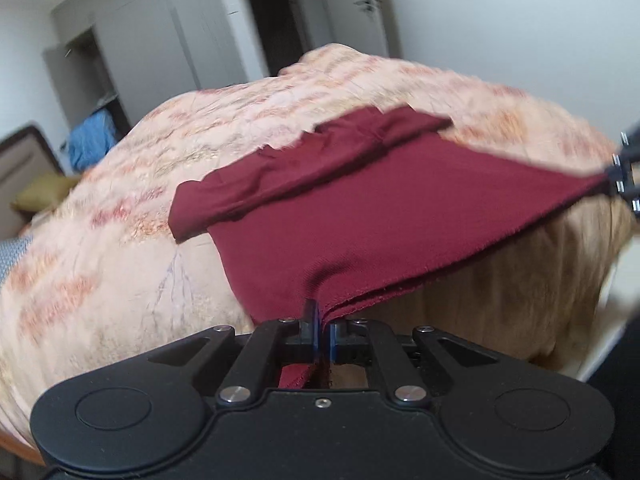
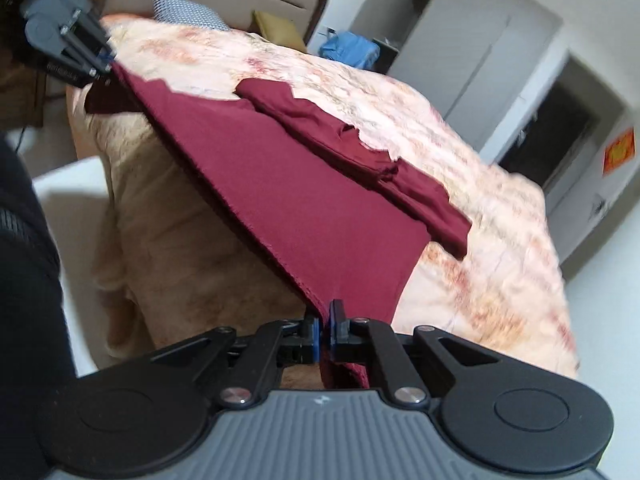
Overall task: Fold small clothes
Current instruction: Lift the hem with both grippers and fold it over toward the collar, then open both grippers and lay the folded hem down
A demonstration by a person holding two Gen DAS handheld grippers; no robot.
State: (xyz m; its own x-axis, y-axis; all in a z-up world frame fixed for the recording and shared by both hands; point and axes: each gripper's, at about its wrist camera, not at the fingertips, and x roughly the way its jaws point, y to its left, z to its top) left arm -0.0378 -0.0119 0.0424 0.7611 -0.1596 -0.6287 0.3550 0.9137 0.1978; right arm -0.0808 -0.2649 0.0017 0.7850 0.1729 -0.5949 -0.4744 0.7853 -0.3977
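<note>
Both grippers are angled down toward the bed (image 1: 120, 280), each gripping a corner of the dark red garment (image 1: 380, 216). The left gripper (image 1: 322, 320) has its jaws pressed together on the near hem, cloth bunching into a pleat right at the pinch and a bit of fabric trailing below. Out at the right edge of that view, the right gripper (image 1: 618, 178) pulls its corner taut. From the right wrist view, the right gripper (image 2: 324, 320) is likewise clamped tight on the cloth, and the left gripper (image 2: 102, 62) shows at the upper left, gripping the far corner. The hem stretches straight between the two, lifted off the bed's edge. The rest of the garment lies on the flowered blanket (image 2: 460, 140), its far part folded into a rumpled band. The picture is a little smeared.
</note>
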